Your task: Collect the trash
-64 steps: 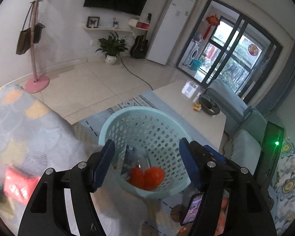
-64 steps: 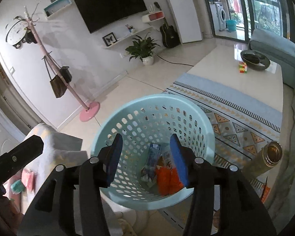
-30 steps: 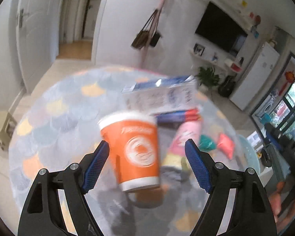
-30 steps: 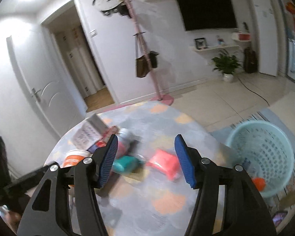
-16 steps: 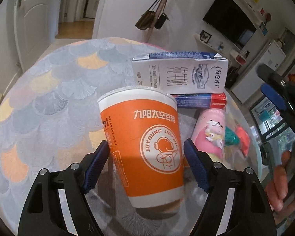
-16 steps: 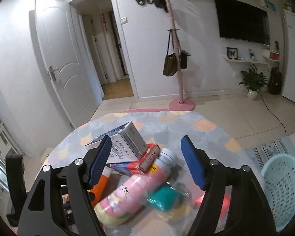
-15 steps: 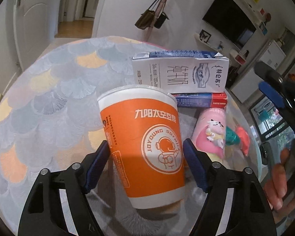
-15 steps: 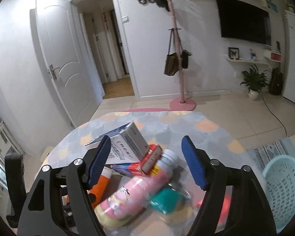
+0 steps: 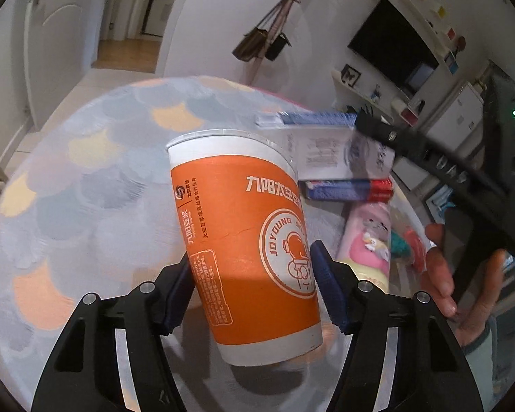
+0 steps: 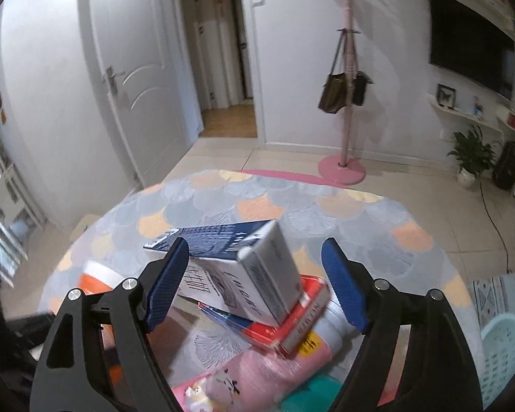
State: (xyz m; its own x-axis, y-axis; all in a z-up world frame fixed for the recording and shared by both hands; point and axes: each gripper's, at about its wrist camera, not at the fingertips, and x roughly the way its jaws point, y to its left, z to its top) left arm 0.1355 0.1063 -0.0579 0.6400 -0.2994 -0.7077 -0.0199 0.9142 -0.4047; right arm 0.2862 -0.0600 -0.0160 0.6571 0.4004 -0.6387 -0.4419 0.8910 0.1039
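An orange and white paper cup [image 9: 247,250] stands between the fingers of my left gripper [image 9: 250,281], whose blue pads press its sides. The cup shows partly at the left of the right wrist view [image 10: 96,281]. My right gripper [image 10: 254,285] is open around a white and blue milk carton [image 10: 243,274] that lies on a red and blue box [image 10: 288,329]. The carton [image 9: 329,144] and box [image 9: 350,189] lie behind the cup. A pink bottle [image 10: 257,374] lies under them.
The round table [image 10: 292,206] has a scale-pattern cloth. A teal wrapper [image 9: 400,243] and a red packet [image 9: 416,245] lie by the pink bottle [image 9: 367,240]. The light blue basket [image 10: 504,360] stands on the floor at the right. A pink coat stand [image 10: 346,68] is beyond the table.
My left gripper has closed in on the cup's sides. My right gripper has moved closer, over the milk carton, jaws still open.
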